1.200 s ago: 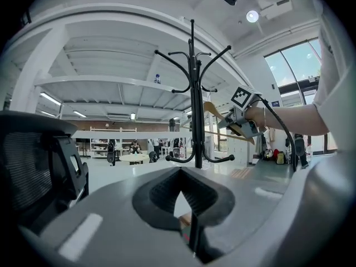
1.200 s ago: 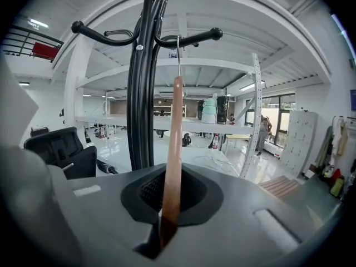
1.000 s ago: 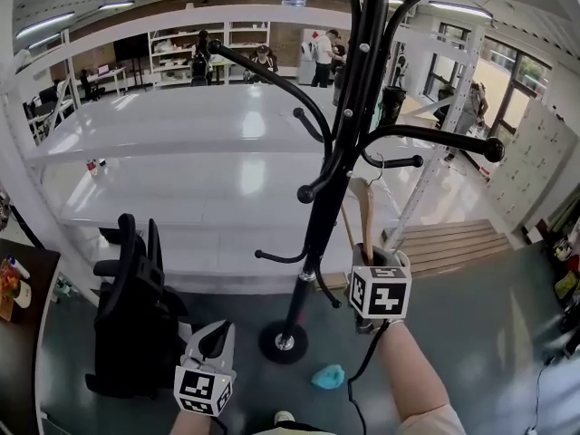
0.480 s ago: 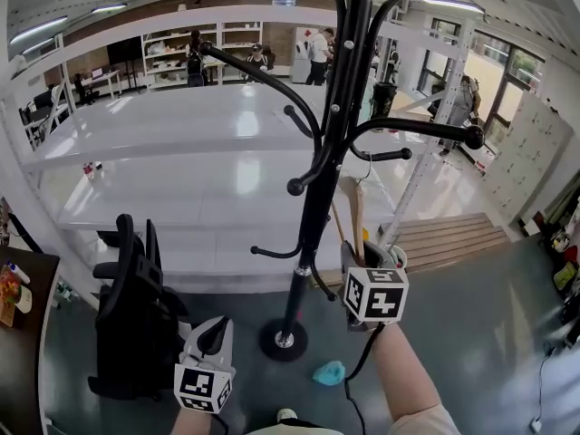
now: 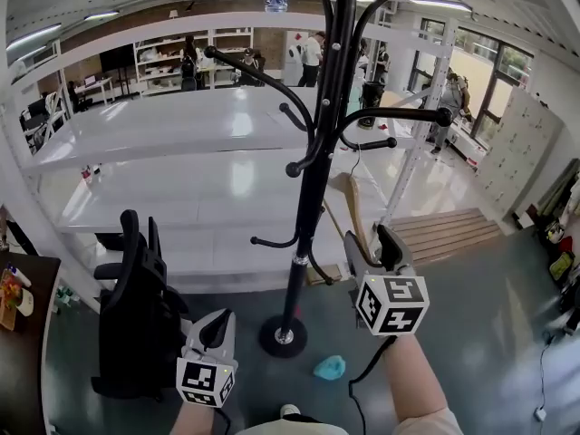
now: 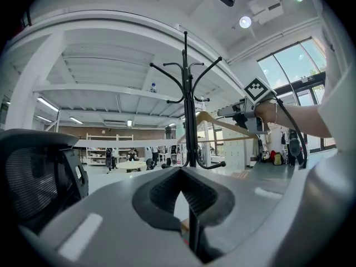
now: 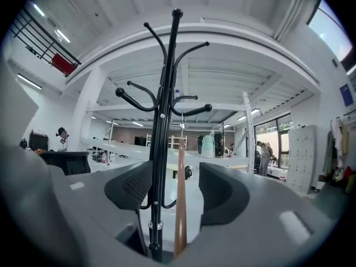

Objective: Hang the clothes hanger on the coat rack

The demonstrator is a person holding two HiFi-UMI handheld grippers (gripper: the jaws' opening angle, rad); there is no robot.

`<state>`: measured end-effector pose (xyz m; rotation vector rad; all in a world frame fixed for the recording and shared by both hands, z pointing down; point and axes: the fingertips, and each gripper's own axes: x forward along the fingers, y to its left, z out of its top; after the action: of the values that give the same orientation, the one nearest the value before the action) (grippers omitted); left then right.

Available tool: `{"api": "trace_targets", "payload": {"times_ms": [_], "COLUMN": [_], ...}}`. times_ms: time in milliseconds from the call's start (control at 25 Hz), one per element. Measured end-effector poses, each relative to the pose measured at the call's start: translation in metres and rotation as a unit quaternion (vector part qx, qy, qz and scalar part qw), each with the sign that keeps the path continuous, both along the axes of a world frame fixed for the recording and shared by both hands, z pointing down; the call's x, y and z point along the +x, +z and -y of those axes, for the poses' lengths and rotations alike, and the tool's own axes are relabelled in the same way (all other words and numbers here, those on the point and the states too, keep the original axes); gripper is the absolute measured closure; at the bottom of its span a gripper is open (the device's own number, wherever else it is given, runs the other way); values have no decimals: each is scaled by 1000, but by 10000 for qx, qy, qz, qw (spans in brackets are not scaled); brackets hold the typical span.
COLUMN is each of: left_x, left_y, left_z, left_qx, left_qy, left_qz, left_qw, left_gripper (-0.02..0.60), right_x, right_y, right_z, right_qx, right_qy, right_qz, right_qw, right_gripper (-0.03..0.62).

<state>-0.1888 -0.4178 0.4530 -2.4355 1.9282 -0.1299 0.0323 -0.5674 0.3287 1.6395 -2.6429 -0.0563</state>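
Observation:
A black coat rack (image 5: 313, 179) stands on the floor in front of me, also seen in the left gripper view (image 6: 189, 121) and the right gripper view (image 7: 164, 138). A wooden hanger (image 5: 349, 208) hangs beside the pole, its wire hook over a short right-hand arm. My right gripper (image 5: 370, 238) is open just below it. The hanger's wood (image 7: 180, 204) stands between the spread jaws, touching neither pad. My left gripper (image 5: 216, 332) is low at the left, shut and empty (image 6: 179, 189). From there the hanger (image 6: 217, 121) shows beside the right gripper.
A black office chair (image 5: 136, 306) stands close at the left. White shelving (image 5: 181, 134) runs behind the rack. A teal cloth (image 5: 329, 367) lies by the rack's round base (image 5: 284, 337). Wooden steps (image 5: 449, 234) are at the right. People (image 5: 313, 53) stand far back.
My right gripper was shut on the hanger; now its jaws are apart and it sits slightly lower and to the right. The hanger stays on the rack's arm. Left gripper unmoved.

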Motion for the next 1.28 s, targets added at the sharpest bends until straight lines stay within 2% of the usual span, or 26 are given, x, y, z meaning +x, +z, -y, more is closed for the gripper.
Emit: {"api": "trace_targets", "payload": {"times_ms": [120,240,320,400,480,640,1000,1280], "left_x": [6,12,13,13,12,8,5,6], "left_y": [-2,-5,-8,-10,-14,-19,-21,-10], "left_z": [-12,-27,-37,-47,-59,-81,-128,-155], "left_qx": [26,78,111,133,150,180,186,71], "left_qy": [141,276,353,422,490,571,848,1044], "left_qz": [-5,-14,-14,-5,16,30,-42,-87], "left_qw": [9999,9996,9993,9990,9987,9982,9962,9945], "left_gripper": [581,581,581,581,581,581,581,581], "right_x": [8,18,25,32,36,34,-1,-4], "right_y": [-10,-17,-18,-17,-12,12,91,131], "right_z": [-28,-59,-79,-99,-119,-151,-225,-281], "right_qx": [111,239,345,471,558,470,-148,-438], "right_qy": [83,210,341,508,633,681,482,540], "right_qz": [49,121,206,336,427,392,217,-9], "right_qw": [9999,9994,9986,9970,9955,9958,9985,9976], "right_gripper": [323,381,440,528,566,568,567,568]}}
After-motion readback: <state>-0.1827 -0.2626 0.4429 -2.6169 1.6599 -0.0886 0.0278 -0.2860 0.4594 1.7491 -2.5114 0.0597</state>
